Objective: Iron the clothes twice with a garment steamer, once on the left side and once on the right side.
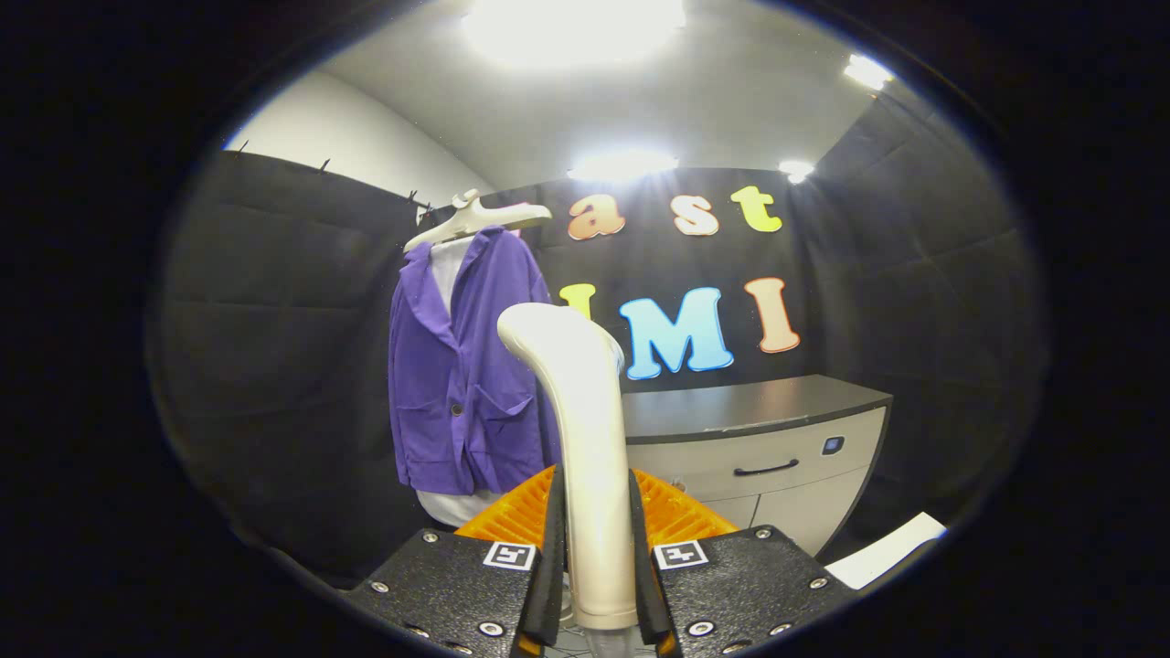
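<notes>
A cream garment steamer (585, 429) stands upright between my fingers, its curved head bending toward the left. My gripper (596, 539) is shut on the steamer's handle, both pads pressed against its sides. Beyond the fingers and to the left, a purple jacket (462, 375) hangs over a white shirt on a pale hanger (477, 219). The steamer's head is close in front of the jacket's right edge and hides a strip of it. I cannot tell whether the head touches the cloth.
A cabinet with a dark top (749, 407) and a drawer with a black handle (766, 469) stands beyond the fingers to the right. A white flat object (887, 551) lies low at the right. Black cloth walls close the booth all round.
</notes>
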The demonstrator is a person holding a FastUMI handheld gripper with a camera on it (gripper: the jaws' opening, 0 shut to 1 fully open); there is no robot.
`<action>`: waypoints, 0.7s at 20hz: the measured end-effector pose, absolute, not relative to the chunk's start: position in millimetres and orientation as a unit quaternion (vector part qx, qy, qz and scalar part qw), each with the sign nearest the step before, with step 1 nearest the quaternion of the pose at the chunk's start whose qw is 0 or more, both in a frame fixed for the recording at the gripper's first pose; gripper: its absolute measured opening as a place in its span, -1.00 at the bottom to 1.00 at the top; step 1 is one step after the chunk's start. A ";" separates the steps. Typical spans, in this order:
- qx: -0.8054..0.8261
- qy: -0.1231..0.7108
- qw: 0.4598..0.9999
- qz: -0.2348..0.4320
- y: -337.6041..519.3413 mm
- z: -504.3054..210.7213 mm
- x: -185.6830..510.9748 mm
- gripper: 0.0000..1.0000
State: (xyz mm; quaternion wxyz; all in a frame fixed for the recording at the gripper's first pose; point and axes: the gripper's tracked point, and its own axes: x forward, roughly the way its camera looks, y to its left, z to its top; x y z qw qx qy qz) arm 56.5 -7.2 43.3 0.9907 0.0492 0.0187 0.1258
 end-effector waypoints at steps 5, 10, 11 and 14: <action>0.046 0.012 0.995 0.086 -65.2 43.9 43.7 -0.34; 0.052 0.024 0.997 0.055 -80.0 34.9 33.9 -0.35; 0.055 0.025 0.997 0.052 -78.7 34.1 32.1 -0.34; 0.055 0.027 0.997 0.052 -68.8 33.8 26.7 -0.35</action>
